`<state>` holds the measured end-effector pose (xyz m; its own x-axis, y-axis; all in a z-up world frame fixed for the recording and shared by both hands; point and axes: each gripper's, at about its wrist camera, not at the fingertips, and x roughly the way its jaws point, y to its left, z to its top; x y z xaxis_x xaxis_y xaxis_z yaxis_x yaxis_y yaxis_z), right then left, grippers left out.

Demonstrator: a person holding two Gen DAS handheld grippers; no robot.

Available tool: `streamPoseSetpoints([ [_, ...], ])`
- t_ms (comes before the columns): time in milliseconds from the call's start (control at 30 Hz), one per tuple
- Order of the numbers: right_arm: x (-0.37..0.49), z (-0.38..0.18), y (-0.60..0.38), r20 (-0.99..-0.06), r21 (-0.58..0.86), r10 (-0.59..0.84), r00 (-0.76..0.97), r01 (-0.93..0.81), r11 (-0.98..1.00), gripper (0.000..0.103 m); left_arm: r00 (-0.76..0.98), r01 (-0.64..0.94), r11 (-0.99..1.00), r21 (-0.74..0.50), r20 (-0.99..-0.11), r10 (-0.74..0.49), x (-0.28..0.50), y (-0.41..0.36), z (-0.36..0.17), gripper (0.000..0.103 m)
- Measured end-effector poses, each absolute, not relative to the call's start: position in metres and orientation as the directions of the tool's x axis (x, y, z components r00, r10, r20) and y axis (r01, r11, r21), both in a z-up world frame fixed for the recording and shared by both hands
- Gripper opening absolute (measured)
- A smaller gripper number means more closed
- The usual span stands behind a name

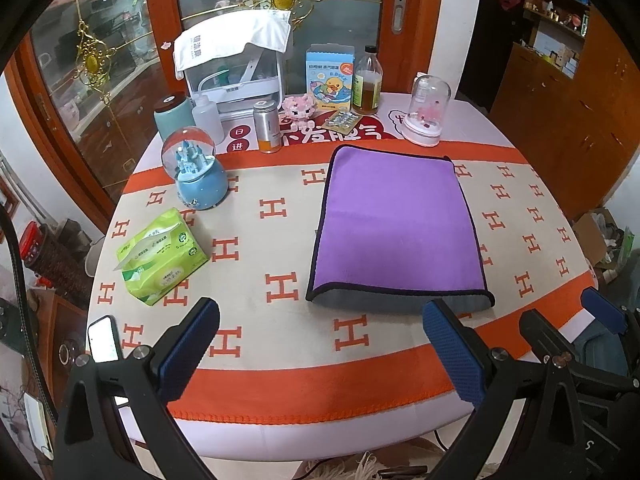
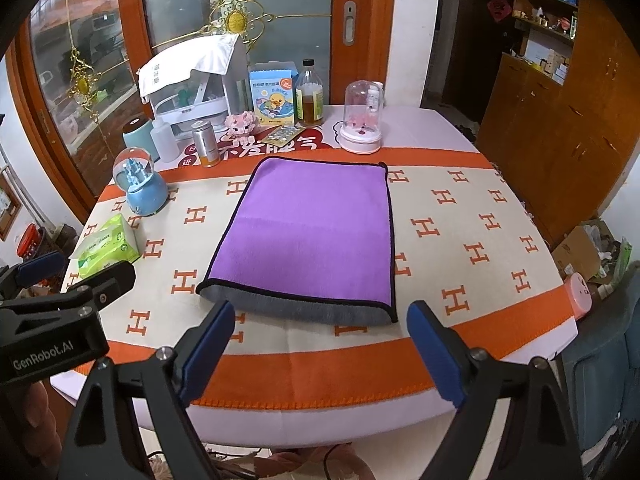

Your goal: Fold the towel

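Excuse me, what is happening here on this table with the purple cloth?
A person holds two handheld grippers above the near edge of the table. The left gripper and the right gripper are both open and hold nothing. The purple towel lies flat, already folded over once, with its grey underside showing at the near edge. Neither gripper touches it. A tissue pack and a snow globe stand to its left.

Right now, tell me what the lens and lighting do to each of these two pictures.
Left wrist view: fisheye bows the table edge and door frame; black vignette in the corners; the purple towel is sharp and evenly lit. Right wrist view: same bowing; soft shading darkens the towel's near half; the room at right falls dim.
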<state>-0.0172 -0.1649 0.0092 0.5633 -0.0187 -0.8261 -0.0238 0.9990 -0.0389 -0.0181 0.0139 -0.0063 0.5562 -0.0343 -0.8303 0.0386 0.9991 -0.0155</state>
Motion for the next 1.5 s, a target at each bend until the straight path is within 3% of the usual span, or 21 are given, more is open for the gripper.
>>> streamPoseSetpoints([
  [733, -0.028, 0.014, -0.165, -0.818, -0.051, -0.042, 0.573, 0.001, 0.999, 0.088, 0.574, 0.069, 0.997, -0.045, -0.815, -0.076, -0.016, 0.016, -0.003, 0.101],
  [1500, 0.042, -0.019, -0.203, -0.846, -0.024, 0.012, 0.533, -0.061, 0.998, 0.086, 0.573, 0.063, 0.998, 0.030, -0.819, -0.011, 0.038, -0.018, -0.018, 0.101],
])
